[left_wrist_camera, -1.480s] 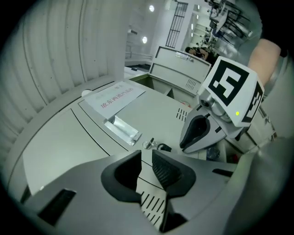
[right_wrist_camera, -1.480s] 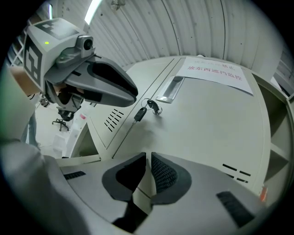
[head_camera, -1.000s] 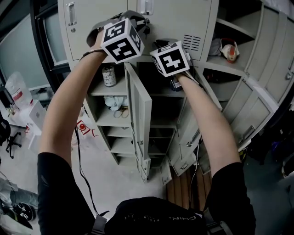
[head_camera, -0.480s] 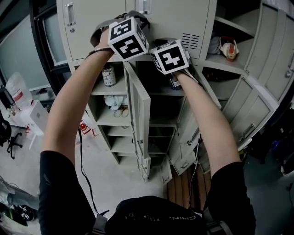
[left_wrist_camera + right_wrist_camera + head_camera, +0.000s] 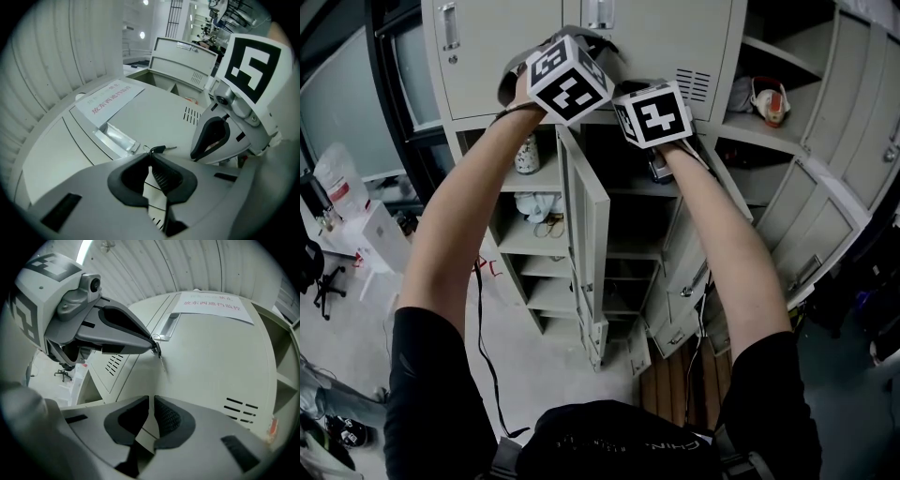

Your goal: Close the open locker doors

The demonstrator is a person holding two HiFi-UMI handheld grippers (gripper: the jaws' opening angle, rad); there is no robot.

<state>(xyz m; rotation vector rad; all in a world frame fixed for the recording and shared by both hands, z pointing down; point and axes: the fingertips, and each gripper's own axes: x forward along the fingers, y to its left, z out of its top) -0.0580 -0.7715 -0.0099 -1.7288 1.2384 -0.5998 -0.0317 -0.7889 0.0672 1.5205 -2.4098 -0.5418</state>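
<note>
Head view: both my arms reach up to the closed upper door (image 5: 675,37). Below it an open locker door (image 5: 587,220) stands edge-on toward me, and the right-hand doors (image 5: 825,220) also hang open.
Left tongs (image 5: 150,158): they have just been closing, and the tips now pinch the head of the key (image 5: 157,149) in the upper door's lock, just beside its recessed handle (image 5: 115,138).
Right tongs (image 5: 151,405): a narrow slit apart with nothing in it, facing the bare door panel near the key.
Step, as I judge it: securing the upper door with the key. The open doors below and to the right are not yet closed.
Door's feel: likely thin painted sheet metal, light and stiff. It should swing freely on its hinges and may bounce back off the frame.
Where to take hold: the paint looks too slick to pinch, so I would push with closed tips on the flat face near the free edge, far from the hinges.
Key: small and thin, so I would turn it gently and squarely so it does not slip or bend.
</note>
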